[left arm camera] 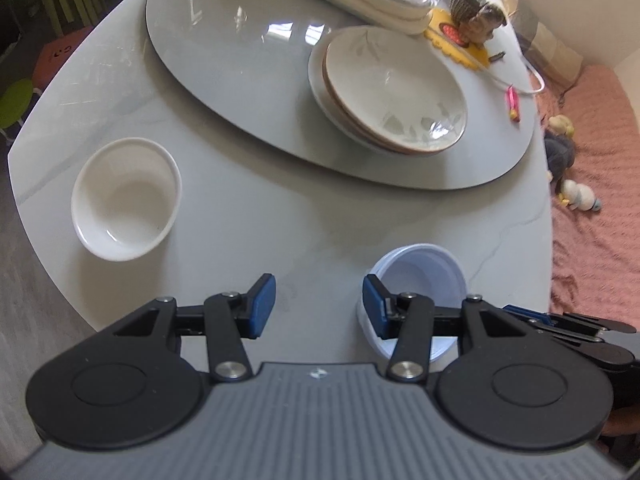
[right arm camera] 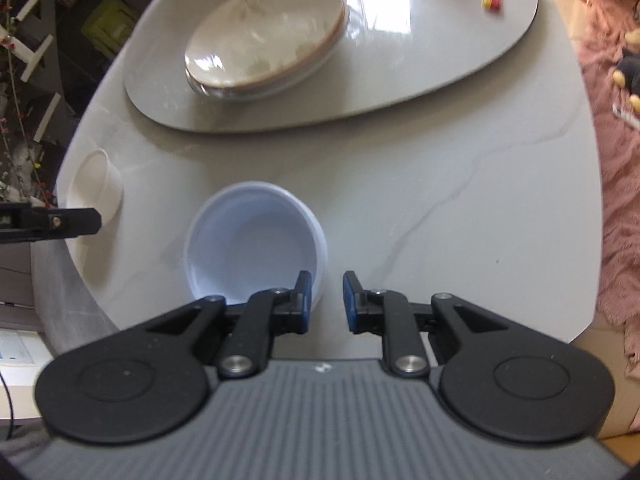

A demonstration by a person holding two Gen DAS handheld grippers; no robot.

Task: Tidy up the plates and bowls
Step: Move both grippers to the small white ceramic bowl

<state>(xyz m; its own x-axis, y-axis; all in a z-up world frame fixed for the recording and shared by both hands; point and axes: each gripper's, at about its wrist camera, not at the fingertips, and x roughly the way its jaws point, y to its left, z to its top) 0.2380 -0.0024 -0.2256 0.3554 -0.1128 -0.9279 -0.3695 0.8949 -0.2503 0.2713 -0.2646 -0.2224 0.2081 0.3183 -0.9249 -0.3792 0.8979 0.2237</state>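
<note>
Evidently rigid, glazed and slippery, the blue bowl (right arm camera: 256,248) stood on the desk (right arm camera: 440,208), best gripped by its rim. The right tool (right arm camera: 327,300) straddled that rim narrowly parted, gripping nothing; the left tool (left arm camera: 319,306) stood half-open, empty.

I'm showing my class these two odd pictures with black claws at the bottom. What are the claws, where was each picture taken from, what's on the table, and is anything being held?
No robot here: a person holds a two-finger tool in each hand, each with a wide-angle camera looking along its fingers. One picture comes from the left gripper, the other from the right gripper. Both have their blue pads apart and grip nothing. On the marble table stand a white bowl and a pale blue bowl, which sits just beyond the right gripper's left finger. Farther back, a turntable carries a stack of plates. Clutter sits behind.
</note>
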